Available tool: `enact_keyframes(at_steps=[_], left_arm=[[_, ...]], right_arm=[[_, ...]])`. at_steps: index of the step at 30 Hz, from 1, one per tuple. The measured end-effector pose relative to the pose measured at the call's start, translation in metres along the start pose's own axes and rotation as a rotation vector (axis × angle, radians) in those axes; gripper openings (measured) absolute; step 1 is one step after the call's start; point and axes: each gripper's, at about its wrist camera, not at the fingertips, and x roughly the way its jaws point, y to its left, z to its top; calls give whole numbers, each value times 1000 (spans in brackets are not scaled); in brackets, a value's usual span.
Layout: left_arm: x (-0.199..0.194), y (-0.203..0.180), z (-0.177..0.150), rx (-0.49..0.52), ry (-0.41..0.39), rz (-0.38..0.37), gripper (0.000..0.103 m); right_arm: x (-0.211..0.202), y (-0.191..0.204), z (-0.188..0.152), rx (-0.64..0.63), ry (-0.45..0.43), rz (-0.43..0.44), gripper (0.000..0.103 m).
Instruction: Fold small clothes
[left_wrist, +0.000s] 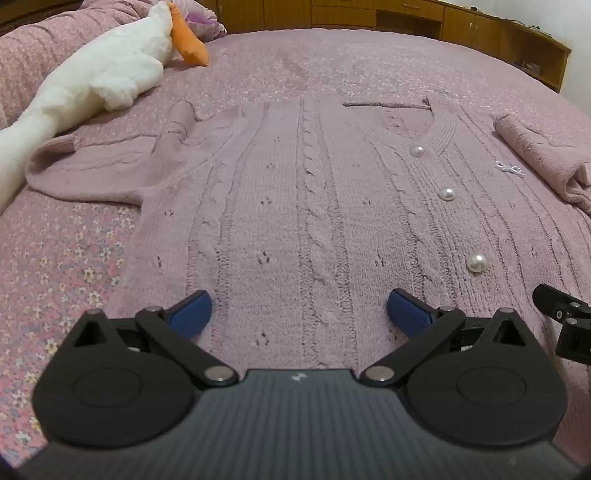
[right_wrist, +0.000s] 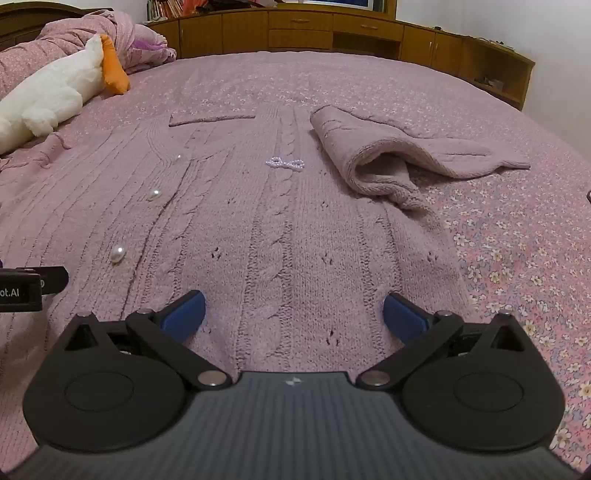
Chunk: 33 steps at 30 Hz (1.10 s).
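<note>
Cardigan lies flat beneath both spread tongs.

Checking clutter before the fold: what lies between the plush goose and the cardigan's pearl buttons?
In the left wrist view, only the cardigan's own knit and its spread sleeve lie between the plush goose and the pearl buttons; nothing loose.

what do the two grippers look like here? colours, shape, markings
Both match: left gripper and right gripper have blue finger pads, black scissor linkages with silver pivot pins, round black housings, and a ribbed grey body bearing a small white logo. No cables, hands or sleeves visible.
</note>
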Motion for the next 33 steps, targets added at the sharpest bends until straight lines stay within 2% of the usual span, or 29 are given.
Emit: enact_keyframes(at_steps=[33], left_arm=[[1,1,2,2,-10,-3,103]], right_arm=[[-1,1,-1,-4,-5,-3,103]])
